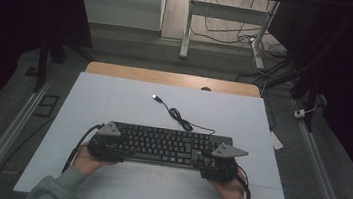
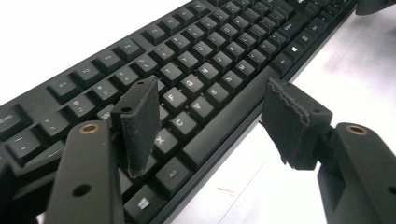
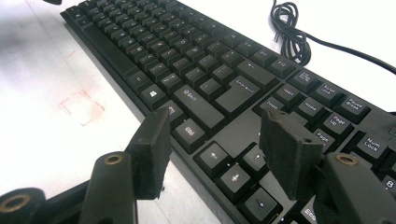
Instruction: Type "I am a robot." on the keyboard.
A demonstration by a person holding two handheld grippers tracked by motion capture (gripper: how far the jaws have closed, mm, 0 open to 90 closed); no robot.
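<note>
A black keyboard lies flat on the white table, near the person's edge, with its cable trailing away toward the far side and ending in a loose plug. The left gripper sits at the keyboard's left end and the right gripper at its right end, each held by a hand coming in from the bottom of the high view.

In the left gripper view the jaws stand fairly wide, straddling the front edge of the keyboard — one pad over the lower letter rows, the other out over bare table. Neither pad presses on anything. In the right gripper view the jaws are likewise apart over the arrow keys and the front rim of the keyboard, with no grip taken.

As a judgement, the work is at its start: both grippers are lined up on the two ends, but the keyboard rests fully on the table. What is left seems to be closing on the front edge at both ends, then lifting or shifting it together — keeping it level so the cable does not drag
</note>
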